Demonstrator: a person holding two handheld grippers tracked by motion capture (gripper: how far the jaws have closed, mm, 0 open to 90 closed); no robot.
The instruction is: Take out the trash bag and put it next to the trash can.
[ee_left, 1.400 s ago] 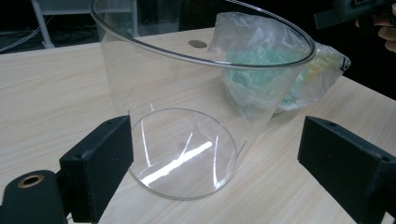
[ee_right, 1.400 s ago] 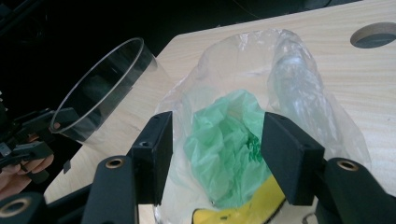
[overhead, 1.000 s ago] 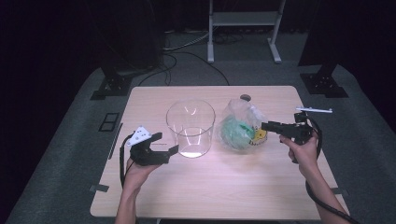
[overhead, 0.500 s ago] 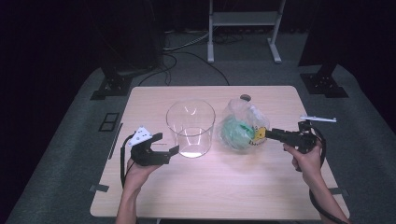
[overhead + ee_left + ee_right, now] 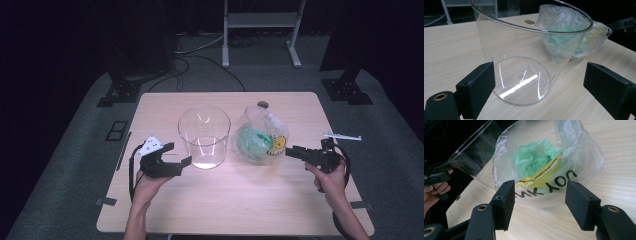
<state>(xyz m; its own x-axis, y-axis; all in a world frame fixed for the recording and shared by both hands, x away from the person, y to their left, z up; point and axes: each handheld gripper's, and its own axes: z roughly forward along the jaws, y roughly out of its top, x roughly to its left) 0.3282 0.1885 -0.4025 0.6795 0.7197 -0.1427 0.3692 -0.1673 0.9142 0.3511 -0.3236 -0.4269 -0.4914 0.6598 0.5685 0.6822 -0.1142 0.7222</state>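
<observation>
— Where is the plastic bag (image 5: pixel 260 137) seen?
— Right beside the clear tub (image 5: pixel 204 136), just ahead of the right gripper (image 5: pixel 539 203), jaws spread. The left gripper (image 5: pixel 537 87) is held wide before the tub

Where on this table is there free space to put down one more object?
The table's near strip between both hands is bare, as is the far left corner behind the clear container. The middle is crowded: container and plastic bag stand close together.
</observation>
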